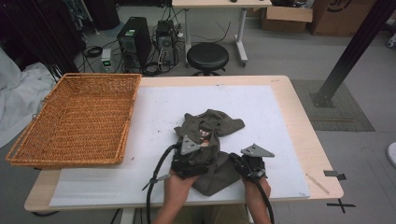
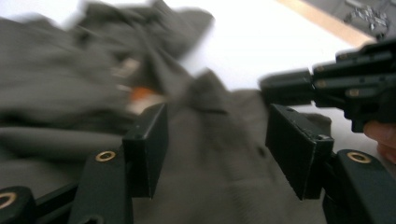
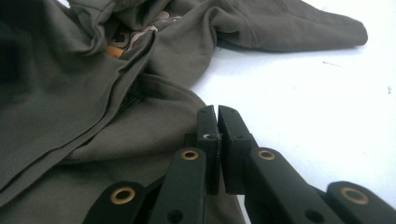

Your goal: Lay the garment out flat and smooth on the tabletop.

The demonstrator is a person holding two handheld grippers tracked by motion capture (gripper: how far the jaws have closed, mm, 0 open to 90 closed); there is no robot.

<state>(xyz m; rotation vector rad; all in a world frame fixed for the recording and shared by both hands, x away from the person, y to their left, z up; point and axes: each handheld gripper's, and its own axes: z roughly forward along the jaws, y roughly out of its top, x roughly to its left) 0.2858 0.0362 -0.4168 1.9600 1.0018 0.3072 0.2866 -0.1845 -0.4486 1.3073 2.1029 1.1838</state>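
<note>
A: What's hard to read?
B: My left gripper (image 2: 217, 144) view's blurred; jaws spread over the grey garment (image 1: 210, 140).
A: Right gripper (image 3: 218, 140)?
B: Pressed together, holding nothing; garment's edge at nine o'clock, mid-table.

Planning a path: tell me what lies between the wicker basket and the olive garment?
Only bare white mat separates wicker basket from olive garment, seen in the high view.
</note>
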